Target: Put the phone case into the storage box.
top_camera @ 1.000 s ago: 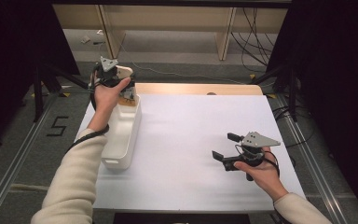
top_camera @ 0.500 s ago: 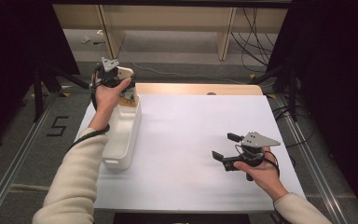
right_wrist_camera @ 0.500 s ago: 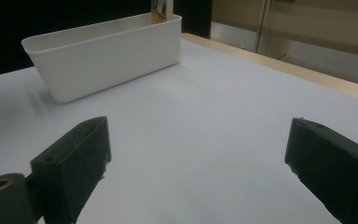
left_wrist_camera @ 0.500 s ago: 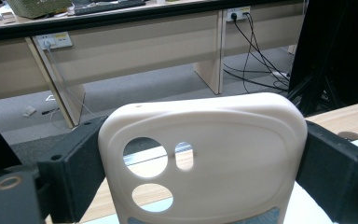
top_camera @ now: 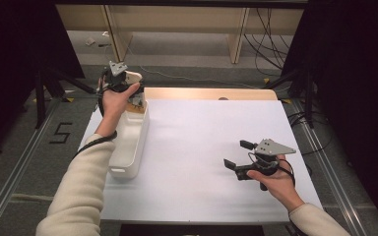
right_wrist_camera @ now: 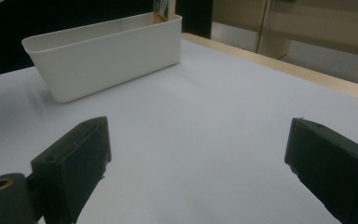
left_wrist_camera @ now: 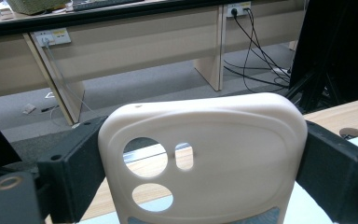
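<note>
Both tongs checked: my left tongs (left_wrist_camera: 200, 186) clamp the cream phone case (left_wrist_camera: 205, 154) by its edges above the white bin (top_camera: 130, 142), my right tongs (right_wrist_camera: 200, 186) stand open, and that slick case could slip.

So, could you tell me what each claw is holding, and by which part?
The left claw grips a cream phone case across its two long side edges, camera cut-outs upward. The right claw is open and holds nothing.
</note>
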Tool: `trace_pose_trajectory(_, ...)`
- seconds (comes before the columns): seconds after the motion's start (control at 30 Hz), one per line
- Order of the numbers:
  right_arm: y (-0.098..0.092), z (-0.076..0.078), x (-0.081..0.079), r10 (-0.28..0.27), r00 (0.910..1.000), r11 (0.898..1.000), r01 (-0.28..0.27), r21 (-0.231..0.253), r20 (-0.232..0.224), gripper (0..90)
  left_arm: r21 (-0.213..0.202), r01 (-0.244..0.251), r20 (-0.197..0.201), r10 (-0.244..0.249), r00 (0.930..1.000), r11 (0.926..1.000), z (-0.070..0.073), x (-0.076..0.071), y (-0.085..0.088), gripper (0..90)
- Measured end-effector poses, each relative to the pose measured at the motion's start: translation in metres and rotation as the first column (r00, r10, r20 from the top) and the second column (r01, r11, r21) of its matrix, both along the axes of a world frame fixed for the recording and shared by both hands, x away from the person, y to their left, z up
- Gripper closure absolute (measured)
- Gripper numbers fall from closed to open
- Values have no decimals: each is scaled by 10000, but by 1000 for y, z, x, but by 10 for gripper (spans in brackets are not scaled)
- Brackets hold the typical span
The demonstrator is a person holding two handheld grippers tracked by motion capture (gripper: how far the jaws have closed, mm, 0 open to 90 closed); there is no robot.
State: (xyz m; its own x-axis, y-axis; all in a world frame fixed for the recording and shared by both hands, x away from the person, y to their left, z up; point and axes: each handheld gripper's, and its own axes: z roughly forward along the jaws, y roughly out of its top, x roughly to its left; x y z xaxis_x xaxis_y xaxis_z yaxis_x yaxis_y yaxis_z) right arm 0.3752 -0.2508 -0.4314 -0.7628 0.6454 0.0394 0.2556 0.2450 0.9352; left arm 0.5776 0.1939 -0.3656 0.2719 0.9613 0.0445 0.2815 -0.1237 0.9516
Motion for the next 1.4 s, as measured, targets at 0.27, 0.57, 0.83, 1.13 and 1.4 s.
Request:
trace_pose_trajectory(0.27,0,0,0,-7,10000,10000,7,1,8,79,73,-15,-46,15,10000,10000,-1,1,0,97)
trace_pose_trajectory(0.57,0,0,0,3,10000,10000,-3,-1,4,80,68,-19,-67,19,10000,10000,-3,2,0,97)
trace_pose_trajectory(0.83,0,0,0,16,10000,10000,-16,-6,-10,80,92,-46,-150,47,9999,9999,-5,2,0,97)
trace_pose_trajectory(1.13,0,0,0,23,10000,10000,-23,2,-1,82,144,-83,-194,86,9998,9999,-7,3,1,97)
trace_pose_trajectory(1.4,0,0,0,19,10000,10000,-19,-2,-14,83,152,-101,-301,106,9995,9998,-12,4,1,96)
